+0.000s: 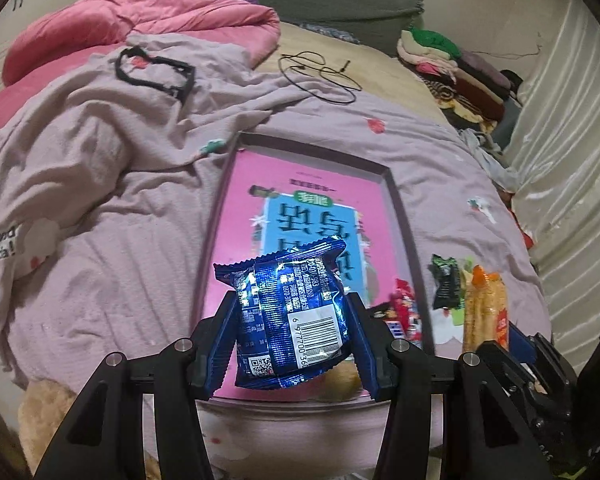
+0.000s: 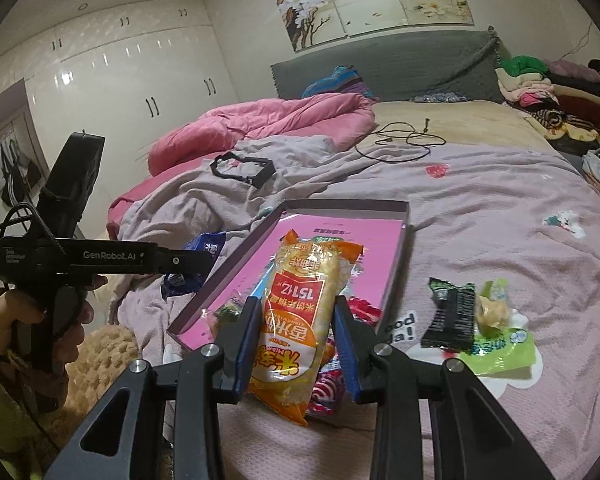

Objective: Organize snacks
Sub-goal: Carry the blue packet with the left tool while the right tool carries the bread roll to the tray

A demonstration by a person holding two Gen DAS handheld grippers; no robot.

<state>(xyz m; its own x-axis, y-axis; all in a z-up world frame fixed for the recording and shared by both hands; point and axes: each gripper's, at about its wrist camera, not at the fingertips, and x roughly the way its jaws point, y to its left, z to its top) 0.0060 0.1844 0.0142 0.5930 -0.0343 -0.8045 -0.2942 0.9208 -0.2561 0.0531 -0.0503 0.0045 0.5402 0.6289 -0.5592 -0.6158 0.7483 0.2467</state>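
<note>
Both tongs loaded, both over the near end of the pink tray (image 1: 396, 200).

Left gripper (image 1: 292, 320) is clamped on the blue foil pack (image 1: 292, 316), held above the tray's near edge, likely staged for a drop inside. Right gripper (image 2: 296, 320) pinches the orange rice-cracker bag (image 2: 296, 320) mid-length, so it hangs long-axis along the fingers, over the tray's near corner. Black wrapper (image 2: 450, 314) and green packet (image 2: 496, 336) lie on the blanket (image 2: 500, 208), outside the tray. Red-white packs beneath the orange bag are mostly hidden; can't tell whether they sit in the tray or on its rim.
</note>
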